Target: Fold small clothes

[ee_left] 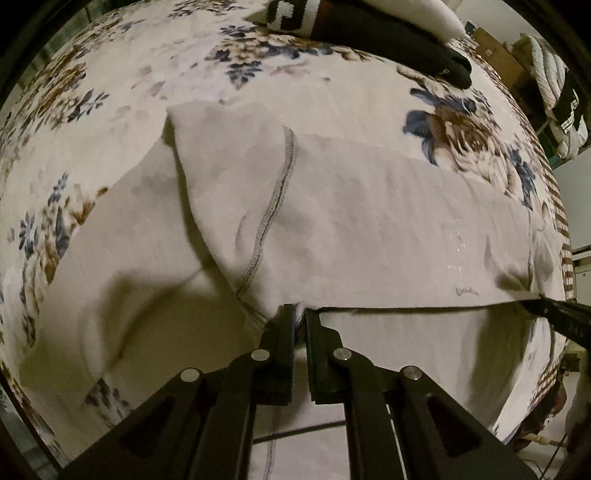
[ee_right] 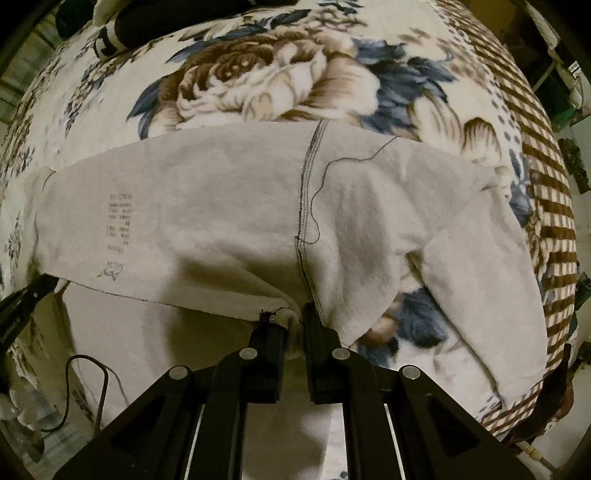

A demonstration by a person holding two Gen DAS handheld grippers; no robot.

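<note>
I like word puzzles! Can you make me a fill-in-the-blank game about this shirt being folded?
1. The white garment lies on a blanket printed with ____.
2. Both the left gripper and the right gripper are ____ on the garment's edge.
3. A loose dark ____ curls beside the garment's seam.
4. The dark clothes lie at the ____ of the left wrist picture.

Missing words: flowers; shut; thread; top
</note>
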